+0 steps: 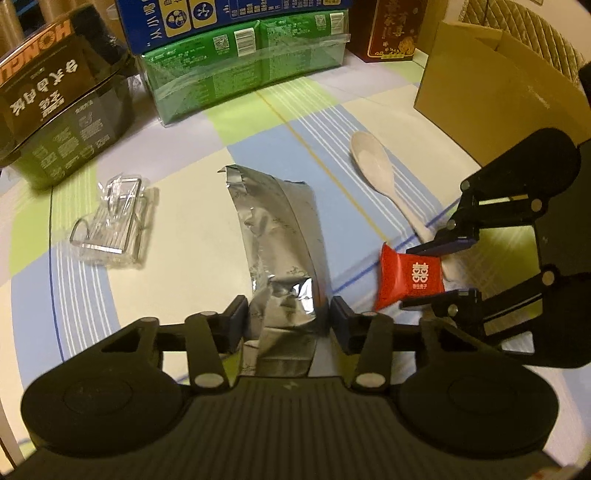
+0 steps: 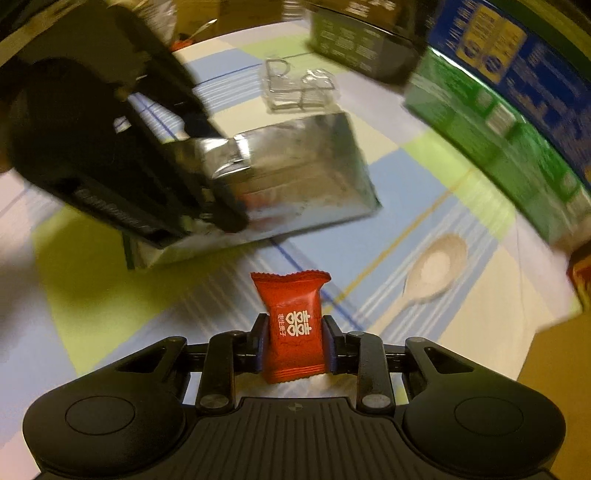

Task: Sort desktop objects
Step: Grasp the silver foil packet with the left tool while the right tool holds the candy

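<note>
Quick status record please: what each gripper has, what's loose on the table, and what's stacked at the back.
left gripper: shut on foil pouch
right gripper: shut on red candy packet
loose on tablecloth: white spoon, clear plastic holder
back of table: green pack under blue box, black box, brown cardboard at right

A red candy packet [image 2: 293, 328], silver foil pouch [image 1: 275, 236] and white spoon [image 1: 373, 162] lie over a blue-green-cream checked tablecloth [image 1: 184, 229].
</note>
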`<state>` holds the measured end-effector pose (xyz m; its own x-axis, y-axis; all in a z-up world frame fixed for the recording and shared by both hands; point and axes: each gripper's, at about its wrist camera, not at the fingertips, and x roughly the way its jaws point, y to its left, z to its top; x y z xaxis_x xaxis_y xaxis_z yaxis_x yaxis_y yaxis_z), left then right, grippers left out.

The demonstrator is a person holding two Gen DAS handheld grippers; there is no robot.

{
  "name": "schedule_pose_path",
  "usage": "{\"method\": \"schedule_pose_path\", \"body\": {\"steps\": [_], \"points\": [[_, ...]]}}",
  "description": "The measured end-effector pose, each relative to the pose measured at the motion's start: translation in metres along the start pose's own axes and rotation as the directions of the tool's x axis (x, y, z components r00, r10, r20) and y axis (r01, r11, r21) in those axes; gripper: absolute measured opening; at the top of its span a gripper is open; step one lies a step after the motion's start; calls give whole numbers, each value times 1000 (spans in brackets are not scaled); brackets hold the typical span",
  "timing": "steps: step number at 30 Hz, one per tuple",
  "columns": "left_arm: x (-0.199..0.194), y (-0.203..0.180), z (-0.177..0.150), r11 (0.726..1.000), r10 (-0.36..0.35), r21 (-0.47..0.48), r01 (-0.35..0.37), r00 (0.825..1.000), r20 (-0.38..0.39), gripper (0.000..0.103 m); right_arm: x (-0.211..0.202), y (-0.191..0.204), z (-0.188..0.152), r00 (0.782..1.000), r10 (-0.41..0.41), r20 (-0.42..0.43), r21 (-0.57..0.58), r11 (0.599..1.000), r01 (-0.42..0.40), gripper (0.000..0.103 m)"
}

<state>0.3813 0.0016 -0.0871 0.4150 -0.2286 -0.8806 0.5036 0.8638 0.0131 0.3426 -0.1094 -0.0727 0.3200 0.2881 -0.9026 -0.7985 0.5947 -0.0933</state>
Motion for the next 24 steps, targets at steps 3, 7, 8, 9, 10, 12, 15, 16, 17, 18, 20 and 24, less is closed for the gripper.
{"method": "schedule_pose_path", "body": {"steps": [3,7,8,9,10,12,15,16,17,18,20,24], "points": [[-12,-10,-10,1000,0,-22,-1,1000,-12,37,-7,1,-10,1000,11,-23,72,997,-9,26],[-29,-29,-34,998,-27,-54,25,999,-35,36,-20,7,-28,998,43,-47,172,984,-34,26],[-34,-36,-42,998,-32,-63,30,999,-38,36,-24,10,-34,997,50,-53,188,981,-39,26],[-39,-41,-49,997,-36,-73,33,999,-39,36,-27,13,-39,997,59,-58,203,978,-46,26],[-43,-46,-57,996,-41,-81,38,998,-45,36,-31,17,-45,996,69,-63,218,974,-53,26],[-53,-58,-72,995,-43,-96,38,998,-49,36,-37,25,-54,994,82,-73,236,970,-62,26],[-67,-74,-94,993,-51,-112,45,997,-58,36,-47,40,-66,991,104,-80,256,963,-80,26],[-70,-78,-100,992,-57,-113,49,996,-61,36,-49,46,-70,990,113,-84,258,962,-88,26],[-73,-81,-104,992,-59,-114,52,996,-65,37,-51,49,-73,990,115,-88,257,962,-89,26],[-75,-82,-107,991,-58,-121,49,996,-70,38,-53,53,-77,990,113,-88,254,963,-87,26],[-78,-82,-109,991,-45,-126,36,996,-74,40,-56,56,-81,990,114,-87,255,963,-89,26],[-80,-80,-107,992,-29,-125,19,996,-81,46,-58,56,-90,991,118,-65,281,955,-95,27]]}}
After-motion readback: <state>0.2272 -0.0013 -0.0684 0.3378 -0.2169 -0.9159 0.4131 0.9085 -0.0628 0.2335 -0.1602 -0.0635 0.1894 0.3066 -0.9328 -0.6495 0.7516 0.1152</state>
